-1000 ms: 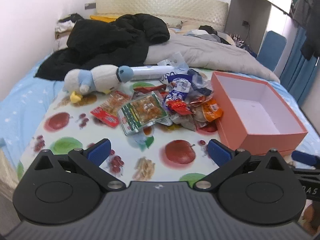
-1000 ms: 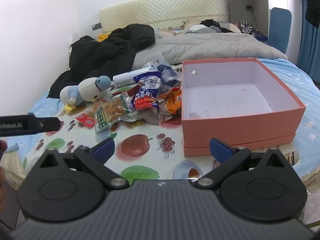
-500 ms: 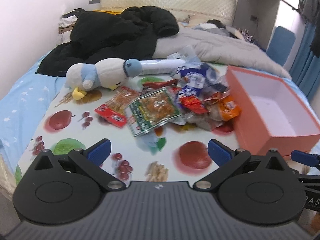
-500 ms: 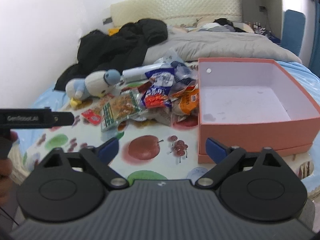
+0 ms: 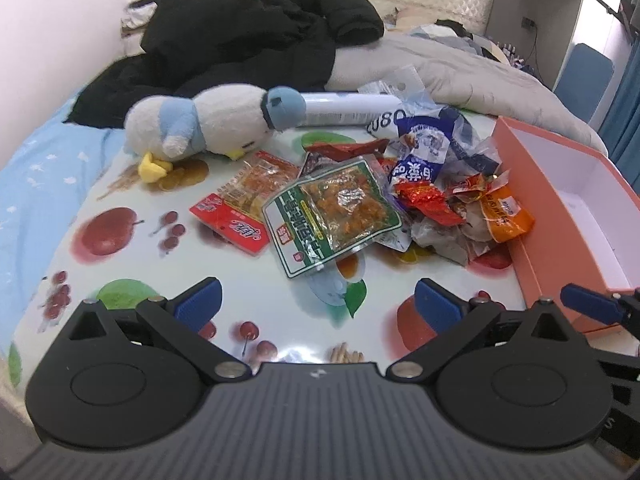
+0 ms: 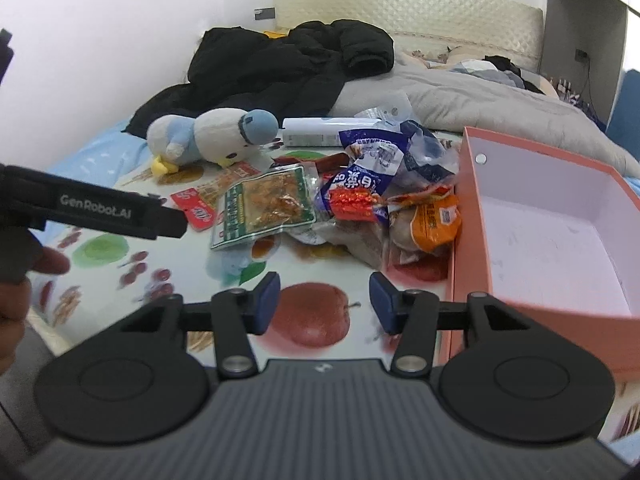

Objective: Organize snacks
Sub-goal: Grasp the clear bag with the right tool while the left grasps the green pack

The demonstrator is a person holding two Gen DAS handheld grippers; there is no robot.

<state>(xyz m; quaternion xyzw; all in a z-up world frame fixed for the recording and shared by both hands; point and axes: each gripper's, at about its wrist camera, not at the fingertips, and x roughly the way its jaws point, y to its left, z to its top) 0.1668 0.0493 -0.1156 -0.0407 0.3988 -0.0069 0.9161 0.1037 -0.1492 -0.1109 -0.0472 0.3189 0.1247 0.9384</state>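
1. The heap of crinkly foil and plastic snack packets (image 5: 384, 196) lies ahead of both grippers, nearer than a second ago.
2. The open salmon-pink cardboard box (image 6: 560, 236), empty, sits right of the heap.
3. The right gripper (image 6: 324, 304) has just been closing, on nothing.
4. The left gripper (image 5: 318, 304) is spread wide, empty; no packet is grasped yet.

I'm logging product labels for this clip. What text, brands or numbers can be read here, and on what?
"GenRobot.AI": on the black bar of the left gripper, seen in the right wrist view.
"080": on a clear plastic wrapper beside the white tube.
Print on the green snack packet, red packet, blue bag and orange packet: Chinese characters, too blurred to read.
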